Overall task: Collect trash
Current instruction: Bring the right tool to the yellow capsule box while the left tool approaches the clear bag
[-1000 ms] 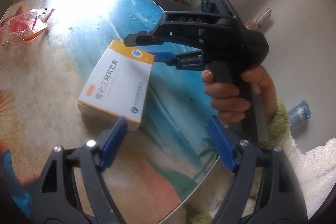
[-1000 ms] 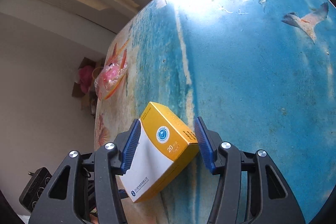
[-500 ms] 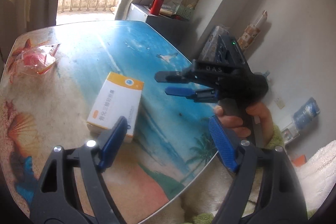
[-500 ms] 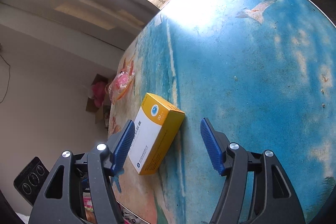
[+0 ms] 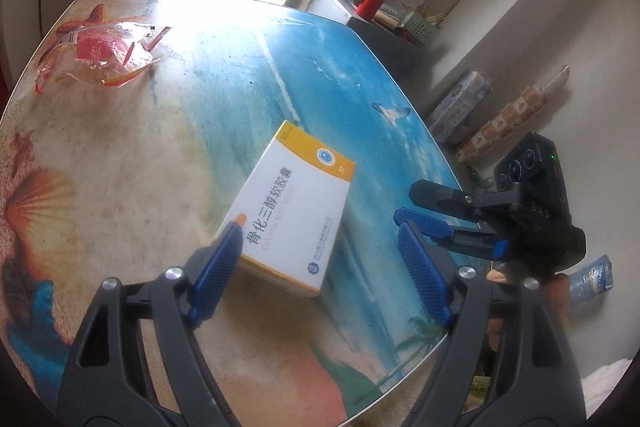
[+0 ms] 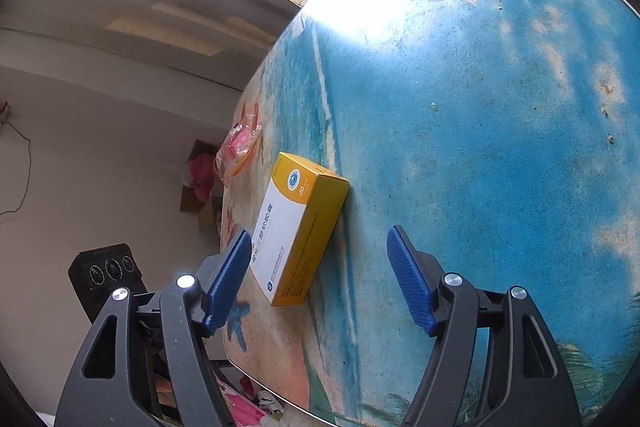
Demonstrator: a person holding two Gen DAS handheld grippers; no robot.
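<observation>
So far, no trash had been picked up. The medicine box (image 5: 290,211) lay flat on the beach-picture table (image 5: 168,155), near its middle. The plastic wrapper (image 5: 96,55) sat far off at about ten o'clock. The left gripper (image 5: 320,259) was wide open around the near end of the box, not squeezing it. The right gripper (image 6: 320,283), at three o'clock in the left view, had just been opening, with nothing pinched. The box read "Calcitriol Soft Capsules", Chinese words and "20".
</observation>
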